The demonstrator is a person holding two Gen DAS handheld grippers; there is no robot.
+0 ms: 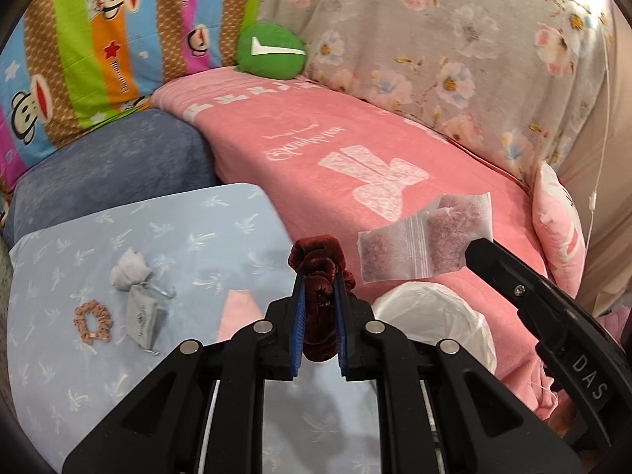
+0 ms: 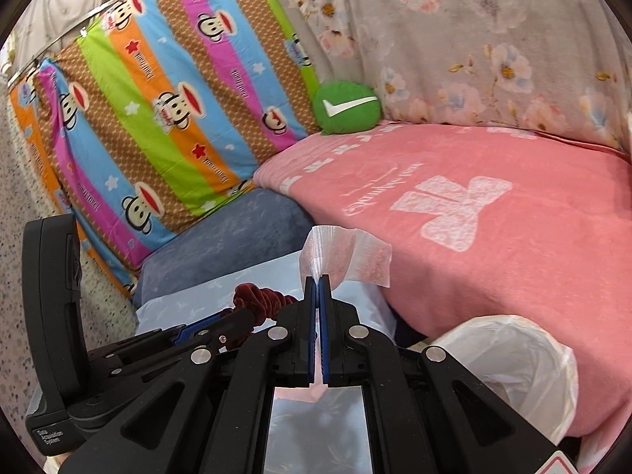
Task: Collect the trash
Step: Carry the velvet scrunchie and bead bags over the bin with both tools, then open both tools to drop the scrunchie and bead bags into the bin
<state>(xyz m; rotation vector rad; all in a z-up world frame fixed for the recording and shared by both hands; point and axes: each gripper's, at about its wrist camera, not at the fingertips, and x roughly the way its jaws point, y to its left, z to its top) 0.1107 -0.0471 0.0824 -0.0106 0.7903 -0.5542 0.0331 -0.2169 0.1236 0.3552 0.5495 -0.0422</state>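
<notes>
My left gripper (image 1: 319, 276) is shut on a dark red velvet scrunchie (image 1: 320, 308) and holds it above the light blue pillow (image 1: 158, 355). The scrunchie (image 2: 262, 302) also shows in the right wrist view, left of my right gripper (image 2: 317, 280). My right gripper is shut on the clear zip bags (image 2: 347, 254) and holds them up over the bed edge. The bags (image 1: 426, 237), with pinkish bits inside, show in the left wrist view at the tip of the right gripper. A bin with a white liner (image 1: 438, 316) stands below, between pillow and pink blanket; it also shows in the right wrist view (image 2: 525, 359).
On the blue pillow lie a peach scrunchie (image 1: 93, 320), a crumpled grey tissue (image 1: 128, 270) and a small grey pouch (image 1: 144, 318). A pink blanket (image 1: 316, 150) covers the bed. A green round cushion (image 1: 270, 51) and striped monkey sheet (image 2: 158, 118) stand behind.
</notes>
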